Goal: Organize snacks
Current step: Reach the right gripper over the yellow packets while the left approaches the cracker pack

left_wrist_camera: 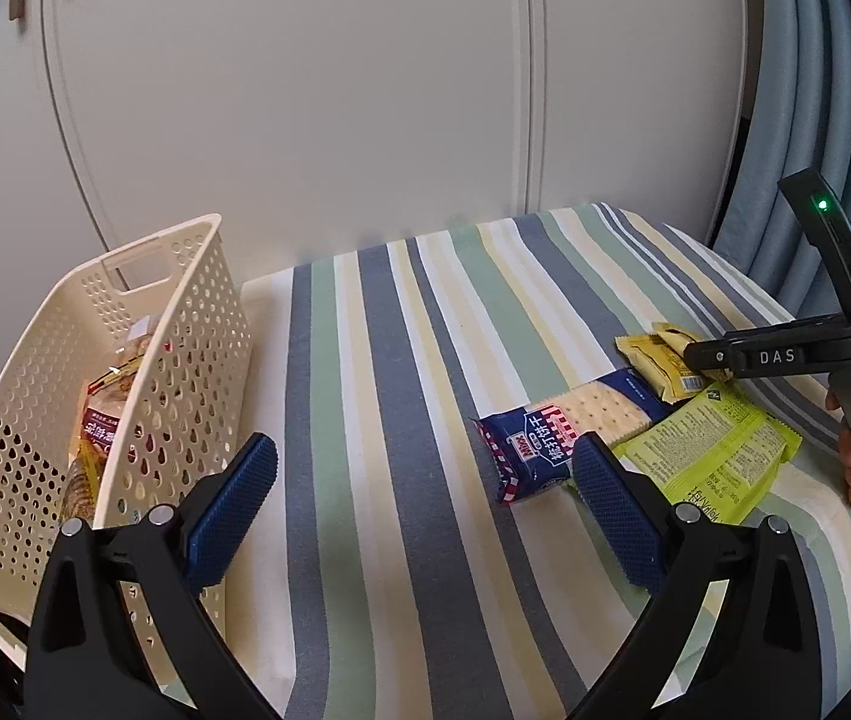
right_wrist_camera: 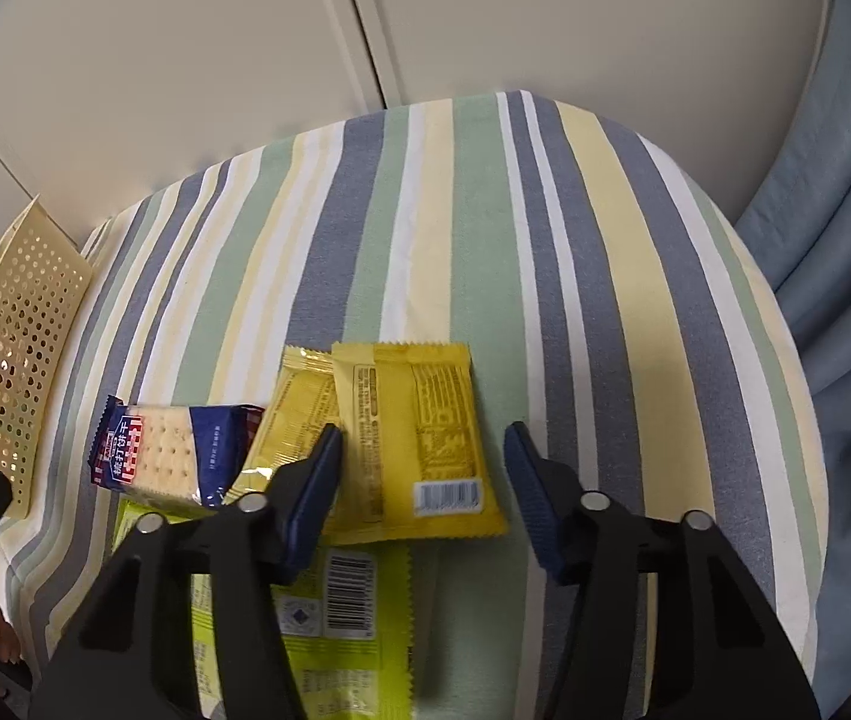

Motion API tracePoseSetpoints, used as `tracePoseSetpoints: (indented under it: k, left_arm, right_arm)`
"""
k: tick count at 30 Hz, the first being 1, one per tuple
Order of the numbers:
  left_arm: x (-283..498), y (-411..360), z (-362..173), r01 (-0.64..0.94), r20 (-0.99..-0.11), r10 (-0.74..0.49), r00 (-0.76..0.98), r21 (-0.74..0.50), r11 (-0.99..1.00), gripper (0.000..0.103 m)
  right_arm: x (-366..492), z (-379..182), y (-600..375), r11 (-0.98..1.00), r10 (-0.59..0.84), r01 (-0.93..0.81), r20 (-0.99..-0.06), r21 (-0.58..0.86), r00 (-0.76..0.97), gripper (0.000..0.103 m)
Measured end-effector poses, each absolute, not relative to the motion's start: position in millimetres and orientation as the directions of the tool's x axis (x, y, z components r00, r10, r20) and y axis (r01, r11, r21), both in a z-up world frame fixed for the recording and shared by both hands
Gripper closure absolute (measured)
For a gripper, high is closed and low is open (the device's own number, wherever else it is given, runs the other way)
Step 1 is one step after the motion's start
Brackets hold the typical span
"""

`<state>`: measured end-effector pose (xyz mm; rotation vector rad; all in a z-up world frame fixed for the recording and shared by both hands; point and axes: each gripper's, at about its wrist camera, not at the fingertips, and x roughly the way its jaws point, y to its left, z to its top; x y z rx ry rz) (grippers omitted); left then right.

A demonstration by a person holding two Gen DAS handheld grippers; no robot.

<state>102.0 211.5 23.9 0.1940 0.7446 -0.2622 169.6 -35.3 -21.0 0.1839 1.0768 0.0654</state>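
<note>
The right tool (right_wrist_camera: 422, 459), jaws wide, straddles the yellow foil snack packet (right_wrist_camera: 419, 438). Closing on it looks next, then carrying to the cream perforated plastic basket (left_wrist_camera: 197, 324). The left tool (left_wrist_camera: 422, 501) hangs wide, empty.

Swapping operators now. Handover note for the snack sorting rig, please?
Left gripper: open, empty, over the striped cloth beside the basket.
Right gripper: open, straddling a yellow packet, not yet closed.
Done: at least one snack bag sits in the basket.
Left on the cloth: two yellow packets, the blue cracker pack, the green pack.
</note>
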Motion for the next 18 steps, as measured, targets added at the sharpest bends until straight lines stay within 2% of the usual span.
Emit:
tracePoseSetpoints:
  k: [6,12,18]
  left_arm:
    - [120,188,15,0.39,-0.736,-0.172,0.654,0.134,0.911,0.003]
    - [140,160,-1,0.534,-0.81,-0.209,0.547,0.145,0.833,0.003]
    - [155,141,-14,0.624,-0.861,-0.187,0.474,0.178,0.761,0.003]
  right_arm:
    - [165,-23,-51,0.983,0.138,0.043,-0.872,0.178,0.47,0.053]
    - [165,-29,-59,0.969,0.184,0.058,-0.864,0.238,0.469,0.053]
    - [163,-29,-55,0.971,0.19,0.043,-0.863,0.237,0.468,0.053]
